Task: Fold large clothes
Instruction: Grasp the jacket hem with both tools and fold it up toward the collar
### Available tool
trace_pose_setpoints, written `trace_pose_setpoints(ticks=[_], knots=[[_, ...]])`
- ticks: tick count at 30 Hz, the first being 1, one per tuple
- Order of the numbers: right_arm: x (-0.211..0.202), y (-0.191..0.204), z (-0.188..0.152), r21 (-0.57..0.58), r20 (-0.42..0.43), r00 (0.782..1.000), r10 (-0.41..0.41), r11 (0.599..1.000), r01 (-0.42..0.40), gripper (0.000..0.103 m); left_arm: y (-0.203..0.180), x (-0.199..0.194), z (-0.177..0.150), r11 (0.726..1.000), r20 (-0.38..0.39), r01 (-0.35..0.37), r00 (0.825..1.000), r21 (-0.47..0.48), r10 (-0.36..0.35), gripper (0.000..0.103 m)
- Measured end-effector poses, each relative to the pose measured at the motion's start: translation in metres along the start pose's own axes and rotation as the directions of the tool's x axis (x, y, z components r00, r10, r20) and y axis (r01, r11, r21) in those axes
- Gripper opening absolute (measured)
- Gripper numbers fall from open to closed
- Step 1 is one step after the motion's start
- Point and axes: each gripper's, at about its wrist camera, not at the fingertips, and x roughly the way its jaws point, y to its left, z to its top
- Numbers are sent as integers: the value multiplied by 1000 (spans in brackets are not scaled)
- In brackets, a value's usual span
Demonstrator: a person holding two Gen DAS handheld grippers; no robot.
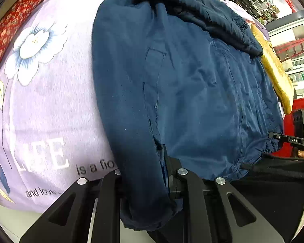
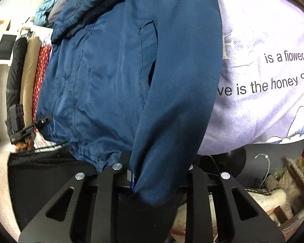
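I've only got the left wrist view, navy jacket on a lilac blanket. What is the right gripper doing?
Observer: The right gripper is at the jacket's hem, with the other sleeve draped down between its fingers.
Operator: Is anything piled past the collar end?
Observer: Yes, a light blue garment lies bunched beyond it.
Operator: What's below the blanket edge on that side?
Observer: A clutter of bags lies on the floor under the blanket.
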Motion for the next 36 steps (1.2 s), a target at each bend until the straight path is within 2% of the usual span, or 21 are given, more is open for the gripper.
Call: trace_pose_setpoints(ticks=[4,8,11,16,21,24,27,32,36], knots=[[-15,5,11,-19,36,999,40,999,-39,24,-7,-17,23,1000,59,26,998,10,-27,17],[-34,21,43,-59,121,991,57,997,-50,23,-10,-41,61,999,152,45,987,9,-46,17],[-51,36,78,-91,209,976,68,995,-49,23,-20,-45,91,999,184,36,982,23,-40,17],[-73,47,133,-111,298,953,56,994,-24,22,-26,-55,139,1000,250,-13,968,22,8,17],[-97,45,186,-56,366,924,112,994,-98,22,-18,-68,184,999,295,-32,955,-26,38,17],[-109,45,210,-32,397,911,114,993,-110,22,-21,-69,211,996,324,-75,942,-45,86,17],[-118,38,236,-2,423,894,149,987,-163,22,-21,-72,238,996,345,-55,936,-67,75,17],[-117,39,275,24,429,896,114,990,-137,22,-38,-64,282,989,344,-138,928,-44,145,17],[-109,30,302,57,422,902,92,990,-128,22,-43,-52,315,985,324,-165,930,-52,173,17]])
